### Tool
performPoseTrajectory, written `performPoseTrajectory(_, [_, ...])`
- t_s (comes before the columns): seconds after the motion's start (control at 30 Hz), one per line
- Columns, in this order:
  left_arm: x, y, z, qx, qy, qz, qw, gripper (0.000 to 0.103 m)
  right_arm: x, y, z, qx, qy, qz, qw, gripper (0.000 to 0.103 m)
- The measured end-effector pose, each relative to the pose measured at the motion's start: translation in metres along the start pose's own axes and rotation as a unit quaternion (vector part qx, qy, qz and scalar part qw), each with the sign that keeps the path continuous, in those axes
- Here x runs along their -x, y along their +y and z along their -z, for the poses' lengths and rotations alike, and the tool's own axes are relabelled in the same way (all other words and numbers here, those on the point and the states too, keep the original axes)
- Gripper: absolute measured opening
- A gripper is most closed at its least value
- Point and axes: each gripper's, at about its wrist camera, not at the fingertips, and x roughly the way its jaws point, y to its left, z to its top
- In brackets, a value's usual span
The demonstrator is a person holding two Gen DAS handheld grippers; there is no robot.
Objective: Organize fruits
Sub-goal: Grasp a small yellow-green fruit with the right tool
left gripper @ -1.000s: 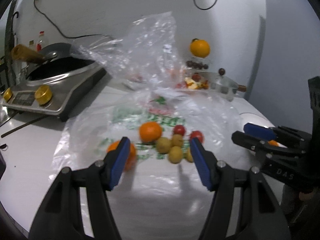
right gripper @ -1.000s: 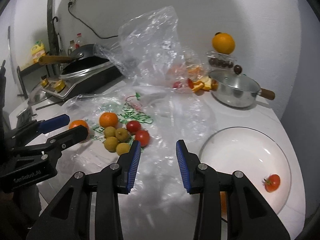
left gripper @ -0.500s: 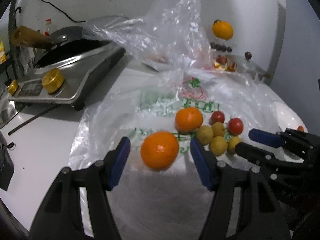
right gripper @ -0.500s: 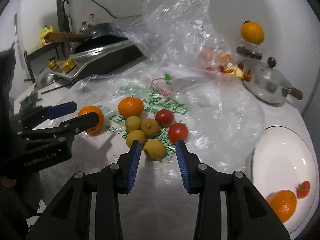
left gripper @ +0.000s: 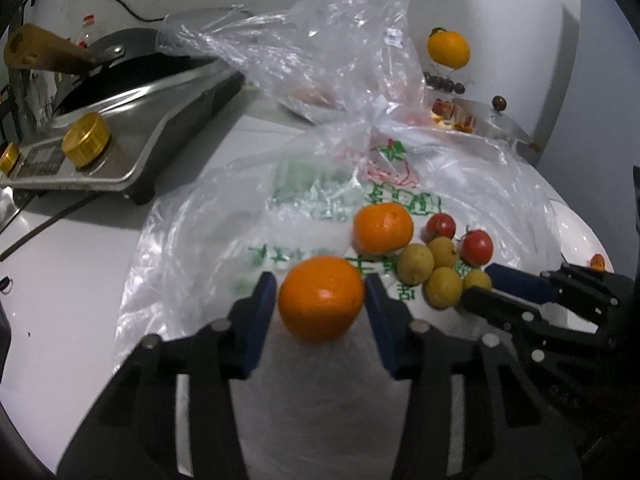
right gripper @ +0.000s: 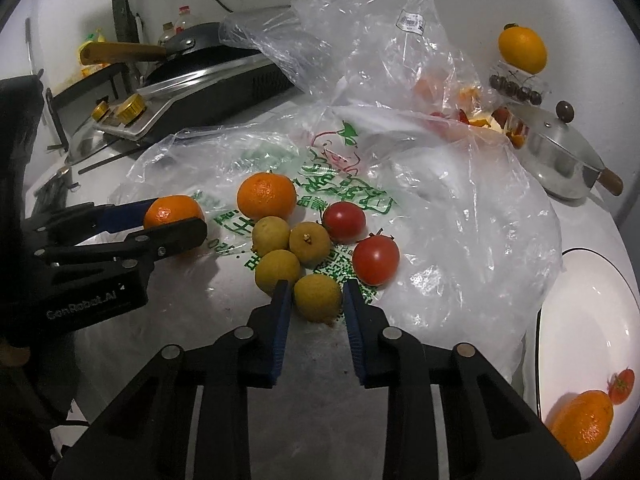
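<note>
Fruit lies on a flattened printed plastic bag [right gripper: 460, 200] on the white table. My left gripper [left gripper: 320, 292] is closing, and its blue pads touch both sides of an orange [left gripper: 320, 298]; the right wrist view shows that same orange [right gripper: 172, 210] at the left. My right gripper [right gripper: 316, 296] is closing too, pads against a small yellow-brown fruit [right gripper: 318, 298]. Just beyond sit three more small yellow fruits [right gripper: 276, 266], a second orange [right gripper: 266, 196] and two tomatoes [right gripper: 376, 260]. A white plate [right gripper: 580, 264] at the right carries an orange [right gripper: 582, 424] and a tomato [right gripper: 621, 385].
A crumpled clear bag [left gripper: 340, 40] rises behind the fruit. An induction cooker [left gripper: 120, 140] with a dark pan stands at the back left. A lidded steel pot [right gripper: 560, 156] and a box with an orange [right gripper: 522, 49] on top are at the back right.
Both grippers moved forward and down over the fruit. The left jaws narrowed onto the orange. The right jaws narrowed onto the nearest small yellow fruit.
</note>
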Motion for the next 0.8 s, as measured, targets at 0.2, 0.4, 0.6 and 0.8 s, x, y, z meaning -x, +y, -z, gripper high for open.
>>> performPoseTrajectory(0.2, [0.010, -0.002, 0.002, -0.005, -0.017, -0.001, 0.9998, 0.044, 0.008, 0.004, 0.002, 0.008, -0.014, 0.004, 1.000, 0.028])
performPoseTrajectory(0.4, [0.020, -0.004, 0.005, 0.000, -0.027, 0.002, 0.9996, 0.044, 0.021, 0.004, 0.007, 0.006, -0.024, 0.005, 1.000, 0.028])
performPoseTrajectory(0.6, [0.039, -0.017, 0.007, -0.002, -0.037, 0.023, 0.9991, 0.044, 0.039, 0.001, 0.012, 0.004, -0.038, 0.007, 0.999, 0.028])
performPoseTrajectory(0.8, [0.056, -0.027, 0.011, -0.004, -0.046, 0.033, 0.9984, 0.044, 0.056, 0.000, 0.019, 0.001, -0.053, 0.010, 0.999, 0.028])
